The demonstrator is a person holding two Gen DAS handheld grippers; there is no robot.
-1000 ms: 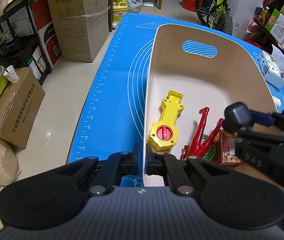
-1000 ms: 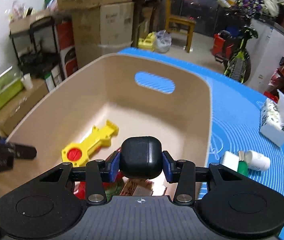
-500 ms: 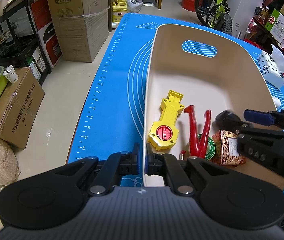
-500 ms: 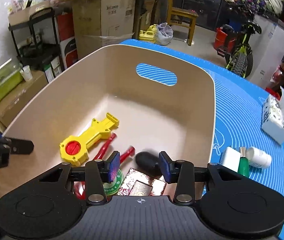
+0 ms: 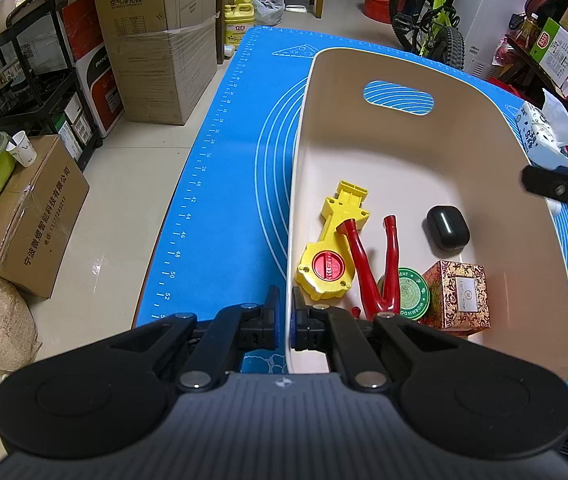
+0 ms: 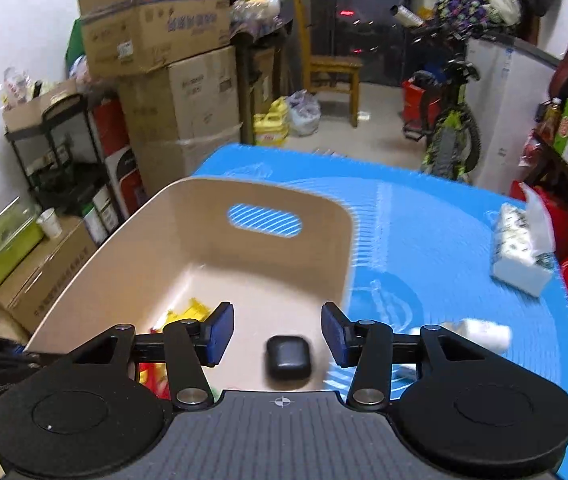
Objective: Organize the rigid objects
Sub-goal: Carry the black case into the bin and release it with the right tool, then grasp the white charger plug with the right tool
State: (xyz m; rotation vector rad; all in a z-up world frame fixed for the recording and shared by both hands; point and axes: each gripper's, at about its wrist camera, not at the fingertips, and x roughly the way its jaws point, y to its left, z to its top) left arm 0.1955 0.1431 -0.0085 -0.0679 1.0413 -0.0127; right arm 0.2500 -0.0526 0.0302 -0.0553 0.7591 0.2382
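Note:
A beige bin (image 5: 484,128) stands on the blue mat (image 5: 235,184). My left gripper (image 5: 285,322) is shut on the bin's near left wall. Inside lie a black earbud case (image 5: 447,228), a yellow toy tool (image 5: 332,248), a red slingshot-shaped piece (image 5: 372,268), a green round tin (image 5: 414,293) and a patterned red box (image 5: 458,294). My right gripper (image 6: 277,334) is open and empty, raised above the bin (image 6: 187,248), with the black case (image 6: 288,357) lying below between its fingers. Its tip shows at the right of the left wrist view (image 5: 556,188).
A tissue pack (image 6: 520,252), a white bottle (image 6: 484,332) and small items lie on the mat right of the bin. Cardboard boxes (image 5: 159,36), a black shelf (image 5: 31,92), a chair and a bicycle (image 5: 436,24) stand on the floor beyond.
My right gripper opened and let go of the black case, which dropped into the bin. The gripper then rose and drew back. The left gripper stayed clamped on the bin wall.

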